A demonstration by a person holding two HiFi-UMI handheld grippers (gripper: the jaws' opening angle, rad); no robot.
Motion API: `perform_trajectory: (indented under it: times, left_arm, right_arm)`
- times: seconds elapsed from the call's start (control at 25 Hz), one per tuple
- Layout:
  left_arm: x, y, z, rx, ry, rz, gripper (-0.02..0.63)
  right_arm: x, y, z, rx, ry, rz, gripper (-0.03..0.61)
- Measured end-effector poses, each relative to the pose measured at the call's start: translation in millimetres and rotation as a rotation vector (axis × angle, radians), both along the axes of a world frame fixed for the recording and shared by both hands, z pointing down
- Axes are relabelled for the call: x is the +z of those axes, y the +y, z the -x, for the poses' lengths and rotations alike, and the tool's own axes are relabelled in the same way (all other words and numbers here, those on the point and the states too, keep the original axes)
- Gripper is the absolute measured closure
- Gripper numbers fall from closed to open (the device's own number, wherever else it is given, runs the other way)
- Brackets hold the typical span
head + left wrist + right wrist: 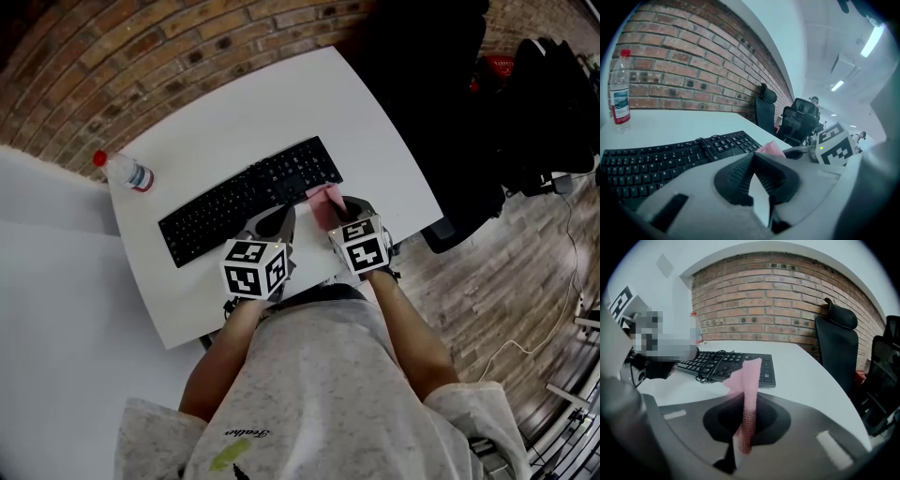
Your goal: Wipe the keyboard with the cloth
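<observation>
The pink, waffle-textured cloth [749,380] is pinched between the jaws of the right hand-held gripper [749,409]. It is seen as a narrow folded strip standing up from them, its free end loose in the air. In the head view the cloth [325,202] is found at the middle of the frame, just beside the near right end of the flat black plastic keyboard [248,197]. No contact with the keys can be made out. The wiping is therefore judged not yet begun, and the whole key field is left to be covered.

The left hand-held gripper [752,161] is shown with its ribbed dark jaws pressed together at the tips and nothing between them. It is held low over the smooth white table [281,103], in front of the keyboard's middle.

A thin black cable [710,372] is seen looped on the keys, and it may catch the soft cloth. The keyboard's surface is broken into many small raised keys with gaps between. A clear plastic bottle with a red cap [127,172] is seen at the upper left, well apart from the work.
</observation>
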State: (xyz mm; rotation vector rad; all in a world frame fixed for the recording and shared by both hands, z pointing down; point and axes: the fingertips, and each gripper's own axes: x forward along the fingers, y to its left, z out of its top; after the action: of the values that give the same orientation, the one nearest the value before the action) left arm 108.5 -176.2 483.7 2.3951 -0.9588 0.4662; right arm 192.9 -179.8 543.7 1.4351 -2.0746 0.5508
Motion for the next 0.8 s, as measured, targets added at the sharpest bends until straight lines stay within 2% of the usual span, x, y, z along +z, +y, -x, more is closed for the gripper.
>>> perform_trajectory:
  times: [0.64, 0.8]
  left_arm:
    - [2.4, -12.5, -35.5, 0.042, -0.005, 0.009, 0.617]
    - [2.2, -15.1, -37.6, 0.043, -0.003, 0.011, 0.617]
  right_arm:
    - [1.2, -12.1, -59.5, 0.109, -0.011, 0.007, 0.555]
    - [-2.8, -12.4, -65.3, 0.124, -0.044, 0.015, 0.555]
